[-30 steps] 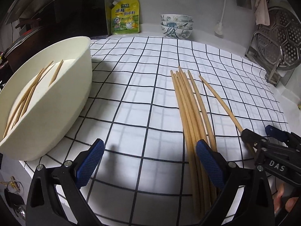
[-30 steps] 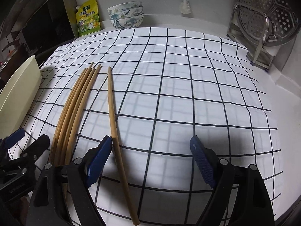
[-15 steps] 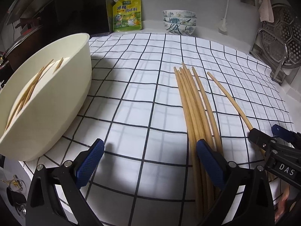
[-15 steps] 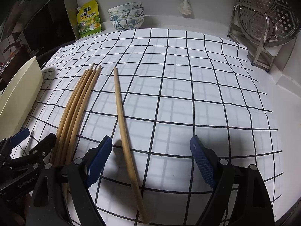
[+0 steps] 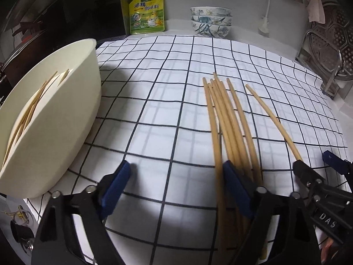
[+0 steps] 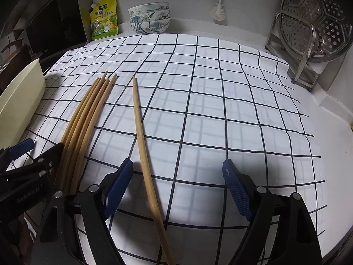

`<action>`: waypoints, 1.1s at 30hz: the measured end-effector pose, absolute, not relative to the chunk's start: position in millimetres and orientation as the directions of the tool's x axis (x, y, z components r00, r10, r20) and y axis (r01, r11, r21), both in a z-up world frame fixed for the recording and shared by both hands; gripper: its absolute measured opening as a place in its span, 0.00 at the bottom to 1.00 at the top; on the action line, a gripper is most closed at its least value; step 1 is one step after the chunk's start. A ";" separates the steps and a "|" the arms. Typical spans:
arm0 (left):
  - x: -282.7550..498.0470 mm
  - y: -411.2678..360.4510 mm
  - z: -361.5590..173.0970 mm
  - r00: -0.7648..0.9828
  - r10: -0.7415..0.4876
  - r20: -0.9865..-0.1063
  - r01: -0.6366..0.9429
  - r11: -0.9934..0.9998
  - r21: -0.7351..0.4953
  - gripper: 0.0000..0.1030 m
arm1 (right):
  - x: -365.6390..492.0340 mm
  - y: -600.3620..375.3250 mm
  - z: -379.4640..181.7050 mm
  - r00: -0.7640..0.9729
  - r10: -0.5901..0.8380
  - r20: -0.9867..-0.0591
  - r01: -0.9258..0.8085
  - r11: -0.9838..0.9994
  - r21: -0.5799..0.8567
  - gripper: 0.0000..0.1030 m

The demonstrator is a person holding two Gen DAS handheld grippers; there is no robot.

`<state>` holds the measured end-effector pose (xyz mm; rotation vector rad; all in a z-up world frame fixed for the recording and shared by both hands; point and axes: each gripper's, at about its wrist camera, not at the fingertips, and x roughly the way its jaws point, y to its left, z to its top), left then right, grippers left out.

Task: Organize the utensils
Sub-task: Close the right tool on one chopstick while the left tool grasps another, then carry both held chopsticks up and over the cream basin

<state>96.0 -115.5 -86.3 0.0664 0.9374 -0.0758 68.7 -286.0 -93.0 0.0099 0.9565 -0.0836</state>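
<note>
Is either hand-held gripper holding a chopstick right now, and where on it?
Neither. The left hand-held gripper and right hand-held gripper are open; the single chopstick lies between the right one's fingers, ungripped.

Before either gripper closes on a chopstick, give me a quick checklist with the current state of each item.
1. Right gripper open: ok.
2. Single chopstick lies between the right jaws: ok.
3. Left gripper open, jaws have just been closing: ok.
4. Chopstick bundle centred between the left jaws: not ok; one chopstick lies just inside its right finger, the rest pass under or beyond that finger.
5. Cream bin within view, already holding chopsticks: ok.
6. Grippers clear of each other: cannot tell.
</note>
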 end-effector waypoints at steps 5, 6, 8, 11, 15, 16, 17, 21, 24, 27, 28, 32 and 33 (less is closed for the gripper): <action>96.5 -124.5 -83.5 0.593 -0.073 -0.802 0.139 0.990 0.012 0.41 | 67.3 -277.8 -91.1 0.589 -0.033 -0.808 0.030 0.999 -0.018 0.51; 96.1 -125.1 -83.1 0.591 -0.087 -0.802 0.149 0.989 0.002 0.36 | 67.0 -275.2 -90.5 0.592 -0.027 -0.806 0.018 1.000 -0.021 0.36; 94.5 -127.1 -82.3 0.586 -0.102 -0.804 0.171 0.985 -0.001 0.07 | 66.7 -269.7 -89.2 0.594 -0.016 -0.804 -0.005 1.000 -0.024 0.08; 93.0 -126.4 -82.2 0.576 -0.125 -0.808 0.190 0.982 -0.017 0.07 | 66.2 -265.8 -89.0 0.596 -0.010 -0.803 -0.019 0.999 -0.027 0.06; 88.6 -120.8 -80.3 0.566 -0.159 -0.809 0.197 0.979 -0.054 0.07 | 65.8 -275.2 -86.0 0.602 0.053 -0.797 -0.008 0.998 0.061 0.06; 86.8 -119.0 -78.1 0.567 -0.166 -0.807 0.199 0.978 -0.061 0.07 | 65.1 -277.8 -83.2 0.609 0.063 -0.791 -0.001 0.997 0.079 0.06; 84.7 -116.5 -74.8 0.570 -0.174 -0.803 0.202 0.977 -0.068 0.07 | 64.1 -279.6 -80.4 0.616 0.075 -0.784 0.003 0.995 0.097 0.06; 77.3 -103.3 -52.0 0.594 -0.214 -0.776 0.204 0.972 -0.112 0.07 | 57.3 -278.1 -61.8 0.662 0.108 -0.742 0.003 0.989 0.147 0.06; 71.2 -92.6 -26.3 0.630 -0.244 -0.737 0.227 0.966 -0.126 0.07 | 51.2 -268.8 -44.6 0.698 0.142 -0.702 -0.015 0.983 0.184 0.06; 66.2 -75.1 -1.5 0.664 -0.256 -0.702 0.237 0.963 -0.127 0.07 | 46.9 -256.2 -25.8 0.734 0.150 -0.663 -0.021 0.980 0.198 0.06; 65.7 -67.8 6.7 0.675 -0.259 -0.691 0.237 0.963 -0.130 0.07 | 45.8 -250.9 -17.8 0.749 0.155 -0.644 -0.022 0.978 0.209 0.06; 64.4 -31.8 38.3 0.722 -0.273 -0.636 0.229 0.961 -0.152 0.07 | 52.5 -224.8 7.5 0.773 0.193 -0.605 -0.064 0.971 0.229 0.06; 64.3 -22.7 43.8 0.732 -0.272 -0.625 0.224 0.962 -0.156 0.07 | 55.6 -214.6 14.2 0.776 0.205 -0.597 -0.081 0.971 0.227 0.06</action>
